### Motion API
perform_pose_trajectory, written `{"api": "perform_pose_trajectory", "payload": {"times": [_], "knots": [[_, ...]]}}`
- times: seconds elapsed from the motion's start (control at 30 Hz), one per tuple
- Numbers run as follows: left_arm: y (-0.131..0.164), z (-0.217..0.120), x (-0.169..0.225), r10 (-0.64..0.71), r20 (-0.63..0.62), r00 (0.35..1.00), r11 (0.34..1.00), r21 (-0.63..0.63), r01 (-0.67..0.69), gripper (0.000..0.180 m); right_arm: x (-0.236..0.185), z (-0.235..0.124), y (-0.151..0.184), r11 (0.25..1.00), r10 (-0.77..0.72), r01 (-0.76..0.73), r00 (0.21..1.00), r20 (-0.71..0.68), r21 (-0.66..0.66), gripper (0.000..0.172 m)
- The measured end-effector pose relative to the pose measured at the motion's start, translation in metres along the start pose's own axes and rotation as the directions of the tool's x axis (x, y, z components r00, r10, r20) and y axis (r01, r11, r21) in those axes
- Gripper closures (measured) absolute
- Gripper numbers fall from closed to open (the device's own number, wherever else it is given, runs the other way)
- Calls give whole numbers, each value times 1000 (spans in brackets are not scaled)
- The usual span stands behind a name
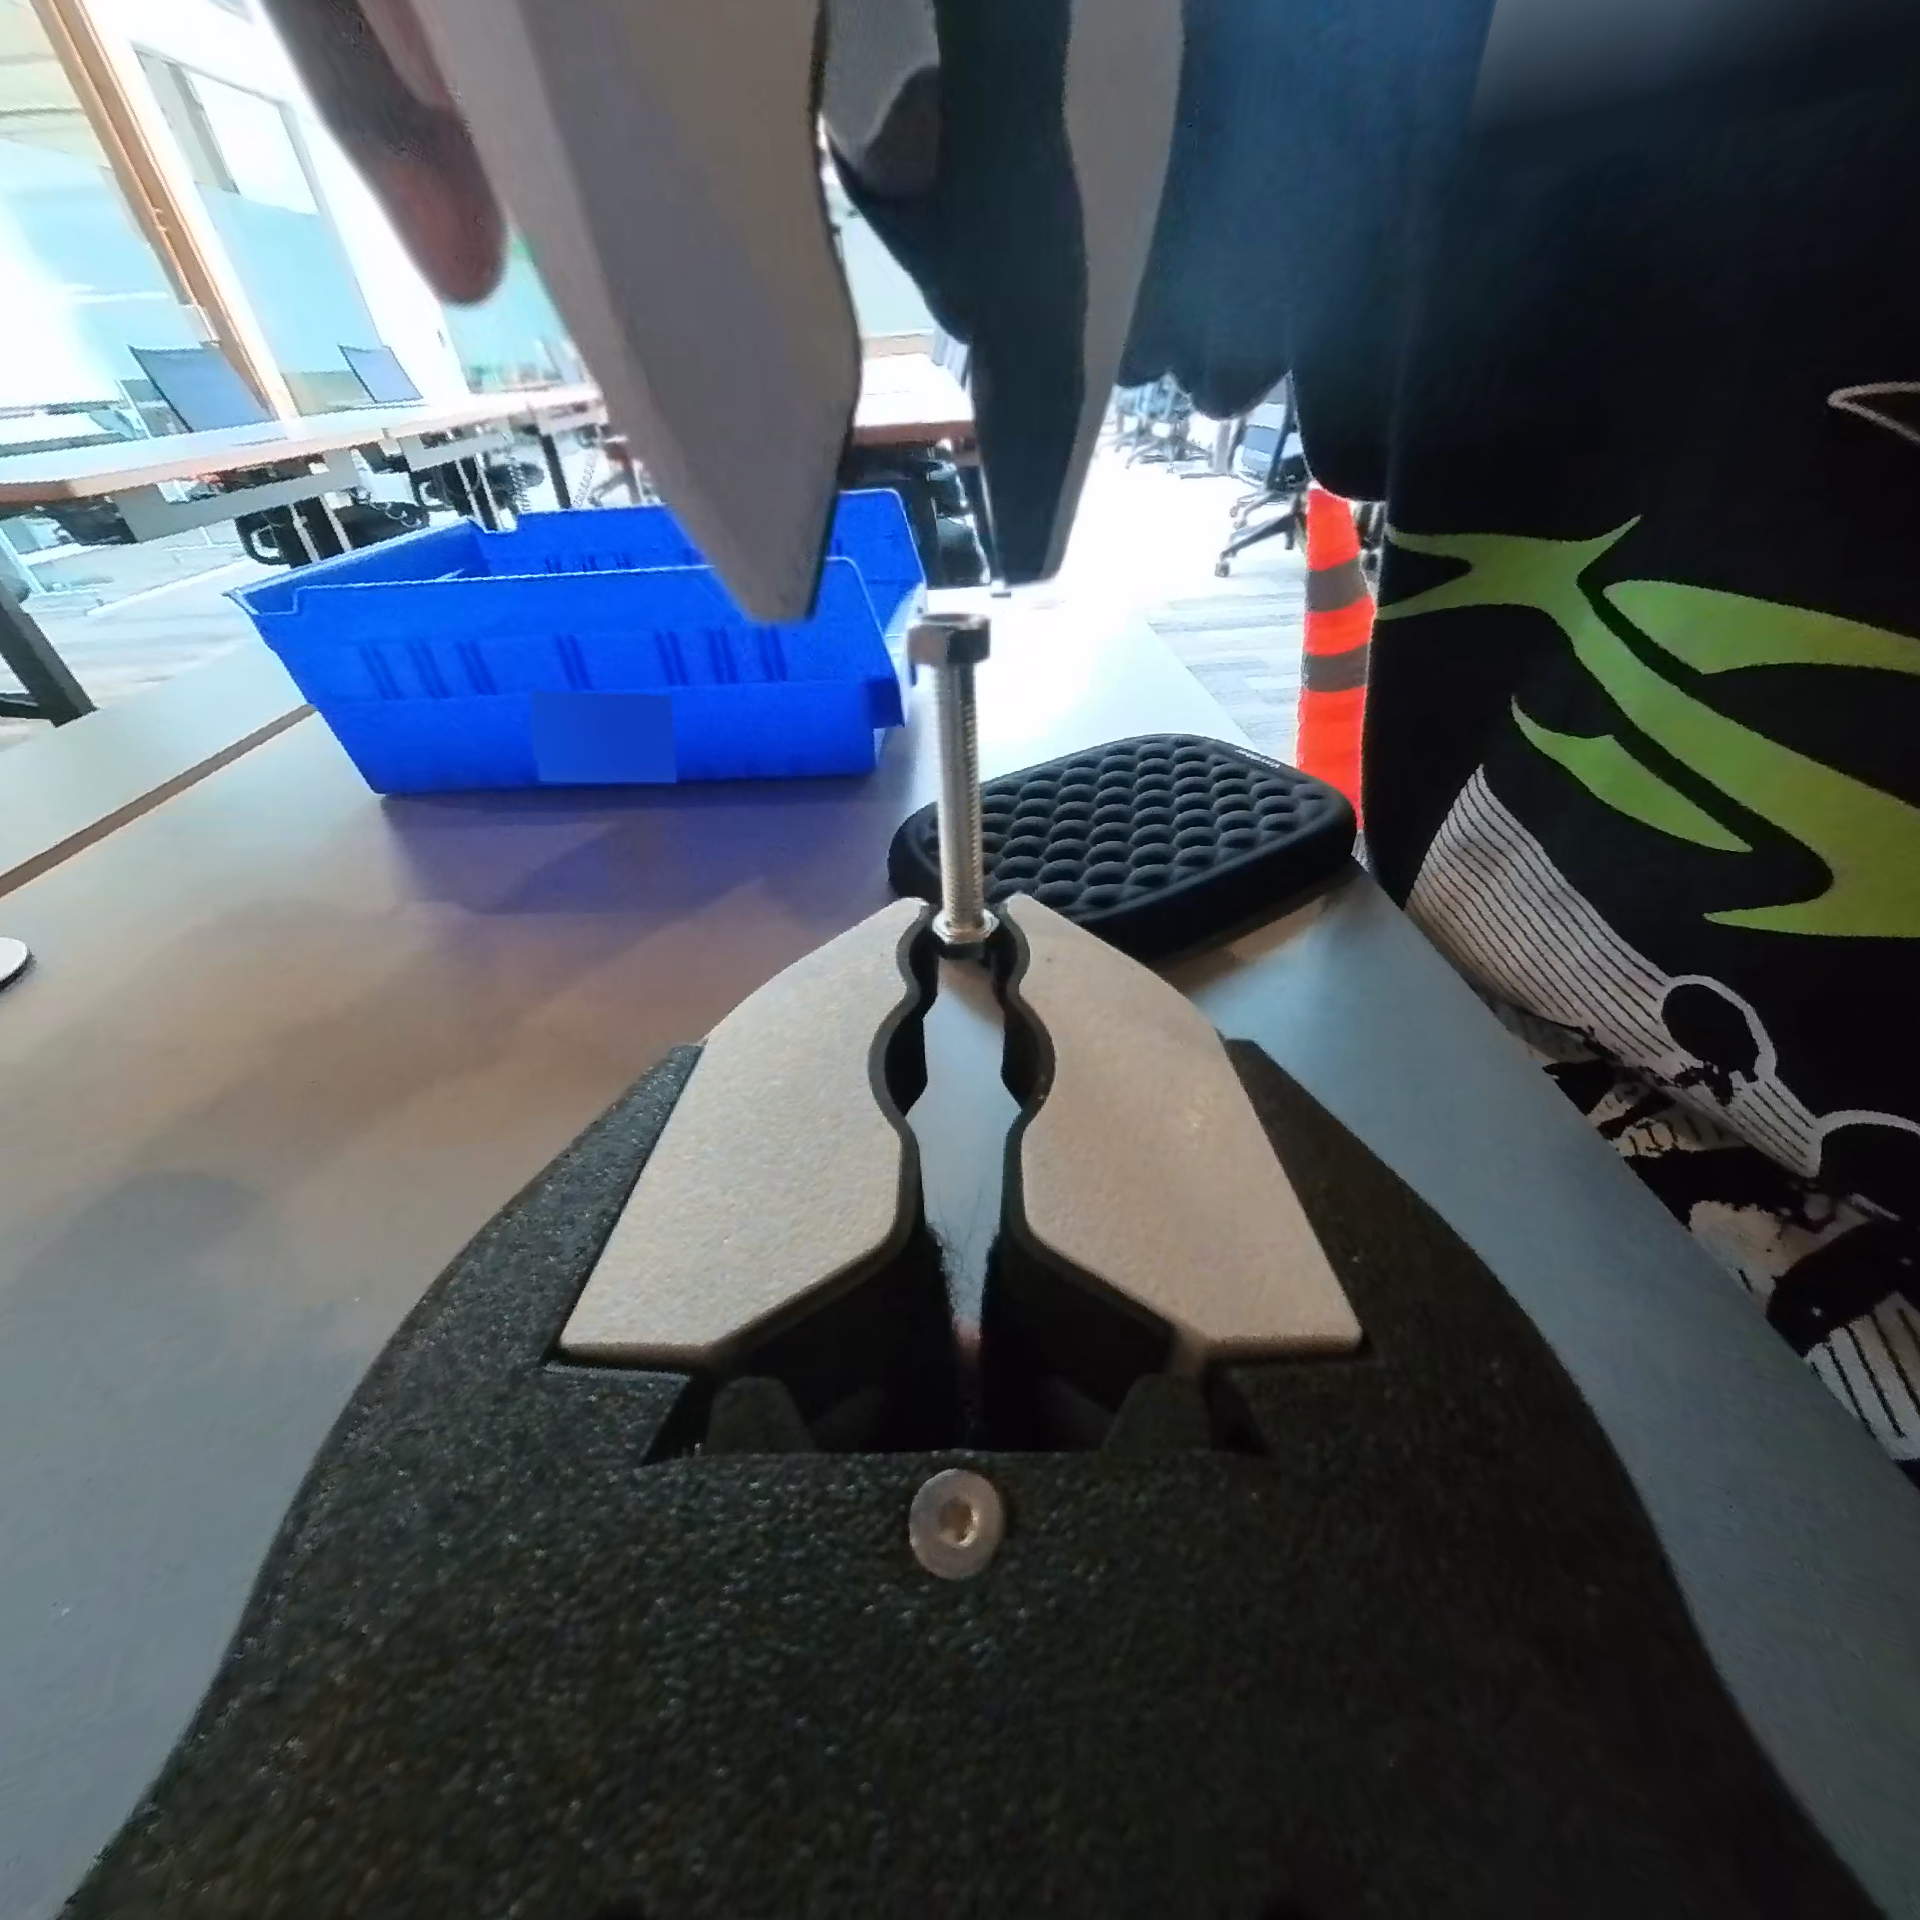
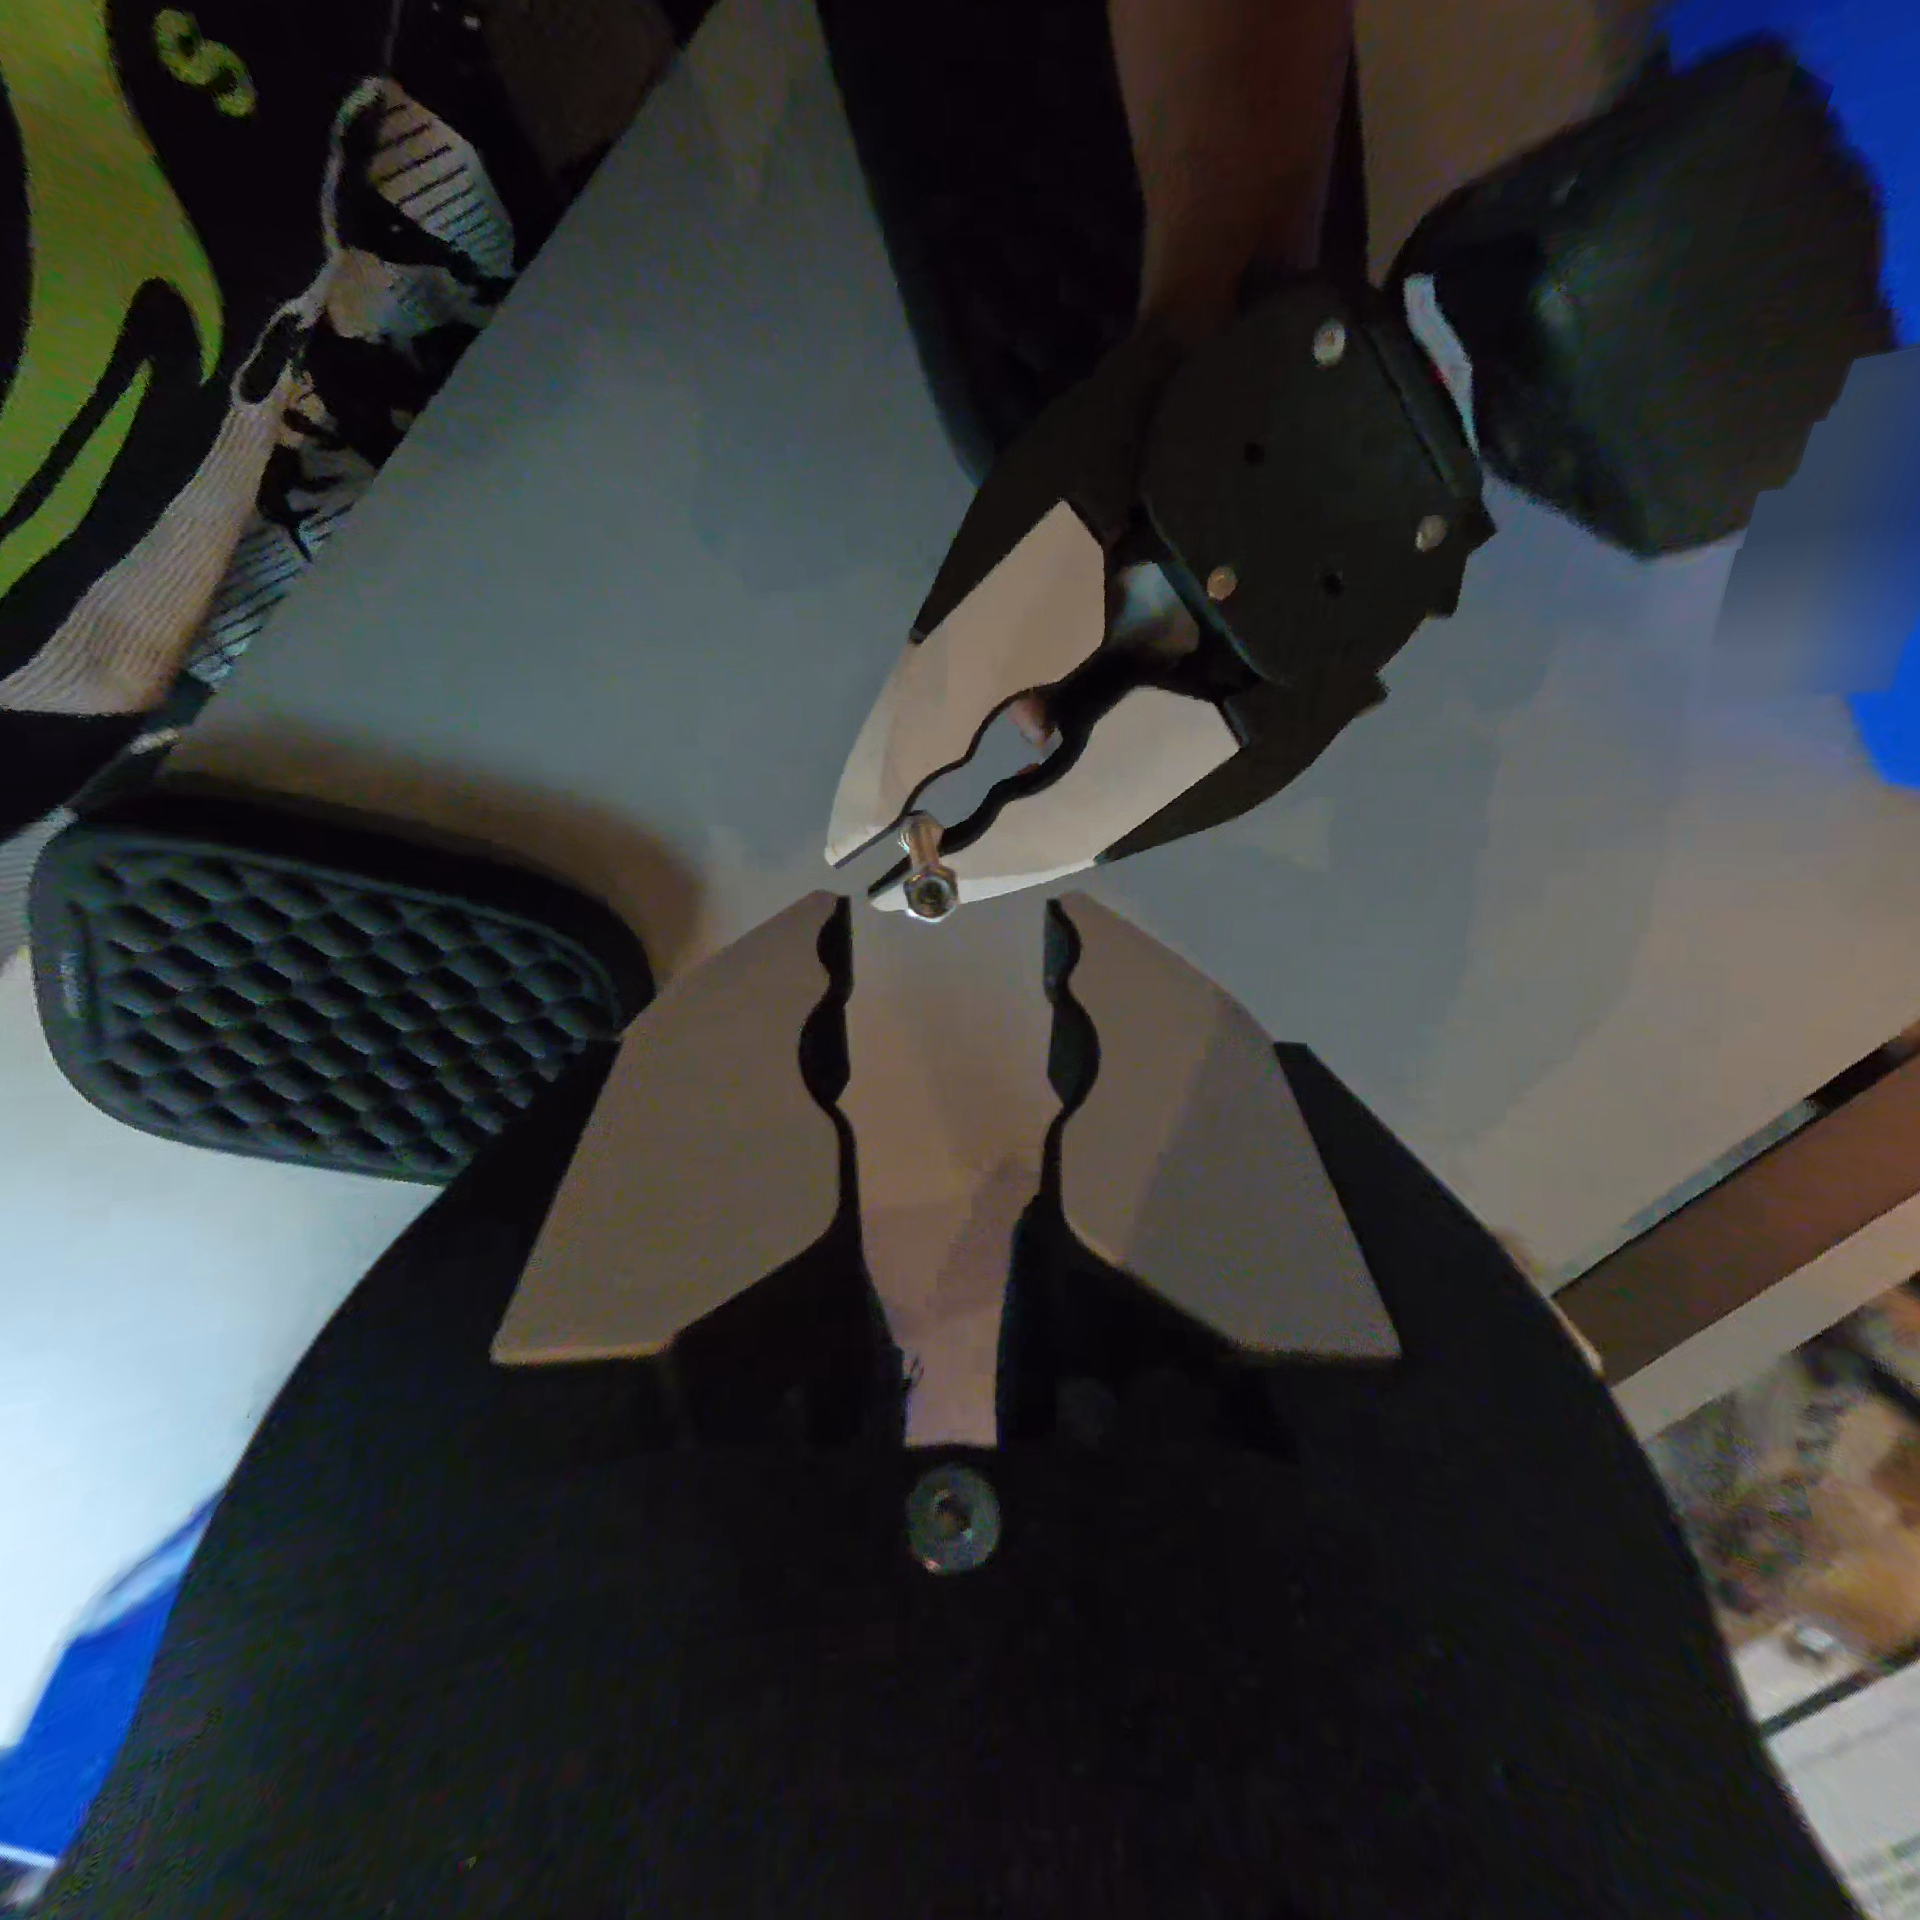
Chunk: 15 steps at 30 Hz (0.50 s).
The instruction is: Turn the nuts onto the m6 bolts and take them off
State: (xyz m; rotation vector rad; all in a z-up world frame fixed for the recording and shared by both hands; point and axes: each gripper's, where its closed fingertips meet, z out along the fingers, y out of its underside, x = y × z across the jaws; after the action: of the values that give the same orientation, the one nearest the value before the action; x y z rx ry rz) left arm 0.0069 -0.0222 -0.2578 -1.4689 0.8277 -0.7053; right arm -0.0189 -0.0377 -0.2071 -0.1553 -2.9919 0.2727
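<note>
Two claws meet over the near edge of the desk (image 1: 312,987). The left claw (image 1: 964,940) is drawn narrow around the lower end of a bolt (image 1: 958,790), gripping at a small nut (image 1: 966,928) seated there, so the bolt stands upright with its socket head (image 1: 948,636) at the top. The right claw (image 2: 948,914) hangs just above that head with its fingers spread wide and nothing between them.

The risk, as I judge it, lies in the approach. If the right claw closes off-centre on the head, it could lever the long shank sideways and tilt it in the left claw's small hold. Turning against a slack hold could let nut and bolt spin together without threading. A dropped nut could roll off the nearby edge.

A black honeycomb pad (image 1: 1132,831) lies just right of the bolt, a blue bin (image 1: 582,675) sits farther back to the left, and an orange cone (image 1: 1335,623) stands on the floor beyond. The person's printed shirt (image 1: 1662,727) crowds the right side; nothing blocks the space above the head.
</note>
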Motion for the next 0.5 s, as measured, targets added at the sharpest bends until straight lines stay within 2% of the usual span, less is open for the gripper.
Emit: {"api": "perform_pose_trajectory", "payload": {"times": [0.1,0.17,0.33,0.5], "knots": [[-1,0,1,-7,-9,1000,1000,6,7,171,-2,-4,-4,975,-220,220,975,25,30,143],[-1,-1,1,-12,-15,1000,1000,8,12,171,-3,-2,-5,951,-309,308,949,56,27,146],[-1,-1,1,-15,-21,1000,1000,11,16,171,-4,6,-1,933,-354,358,926,131,-15,146],[-1,-1,2,-14,-23,1000,1000,11,14,171,-4,8,-3,928,-367,372,921,132,-17,157]]}}
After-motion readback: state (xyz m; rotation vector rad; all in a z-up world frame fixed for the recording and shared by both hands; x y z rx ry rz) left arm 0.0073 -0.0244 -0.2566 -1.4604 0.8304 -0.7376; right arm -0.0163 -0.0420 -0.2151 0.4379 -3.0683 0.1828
